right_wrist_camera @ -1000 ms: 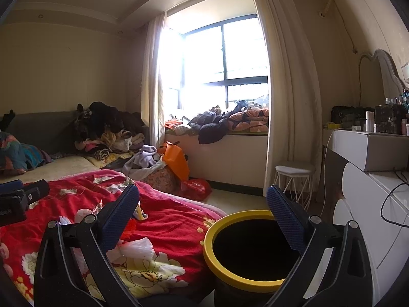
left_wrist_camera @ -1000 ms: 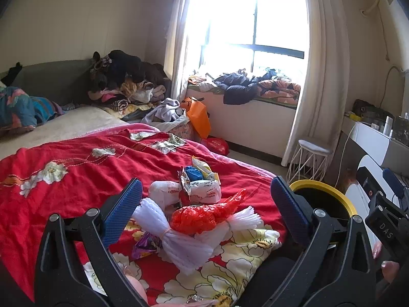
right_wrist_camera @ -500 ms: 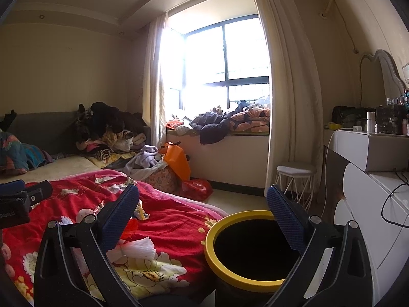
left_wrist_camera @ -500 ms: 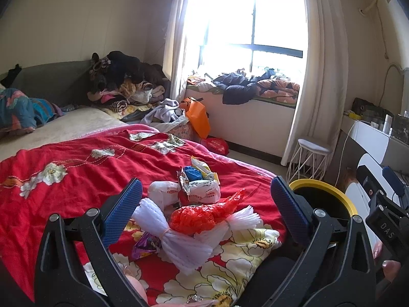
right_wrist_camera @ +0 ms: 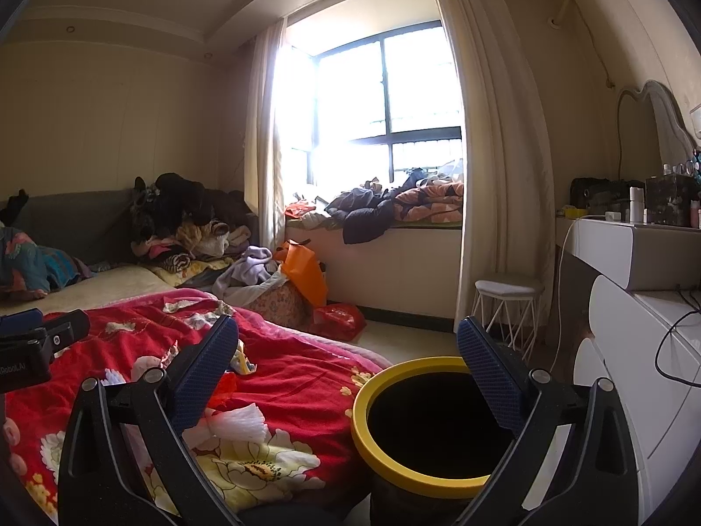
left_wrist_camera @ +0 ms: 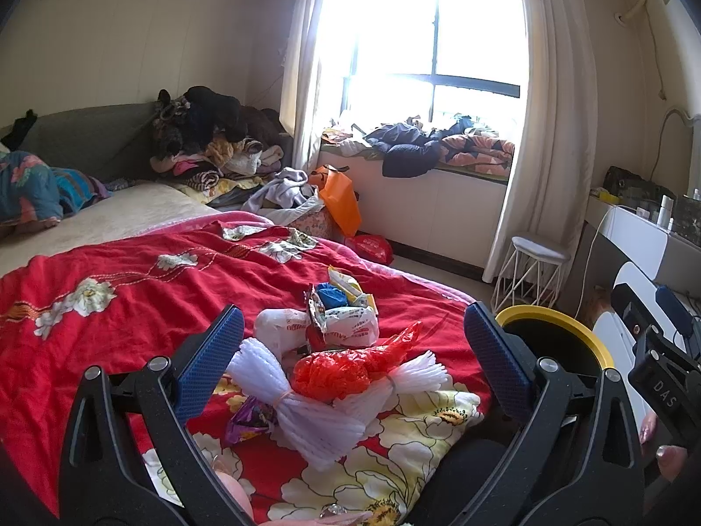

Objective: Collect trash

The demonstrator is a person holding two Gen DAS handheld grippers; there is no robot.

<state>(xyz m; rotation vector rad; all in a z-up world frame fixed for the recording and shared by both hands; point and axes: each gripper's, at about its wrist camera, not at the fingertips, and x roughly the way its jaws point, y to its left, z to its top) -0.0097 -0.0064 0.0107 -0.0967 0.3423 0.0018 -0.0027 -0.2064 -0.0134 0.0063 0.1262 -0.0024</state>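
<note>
A pile of trash lies on the red floral bedspread: a crumpled red plastic bag, white foam netting, a white snack wrapper with a blue scrap, and a purple wrapper. My left gripper is open and empty, its fingers either side of the pile. A black bin with a yellow rim stands beside the bed; it also shows in the left wrist view. My right gripper is open and empty above the bin's near side.
A white wire stool stands by the curtain. A white dresser lines the right wall. An orange bag and a red bag sit on the floor under the window. Clothes are heaped on the sofa.
Almost nothing has changed; both views drift very slightly. Both grippers stay open and the trash pile lies as before.
</note>
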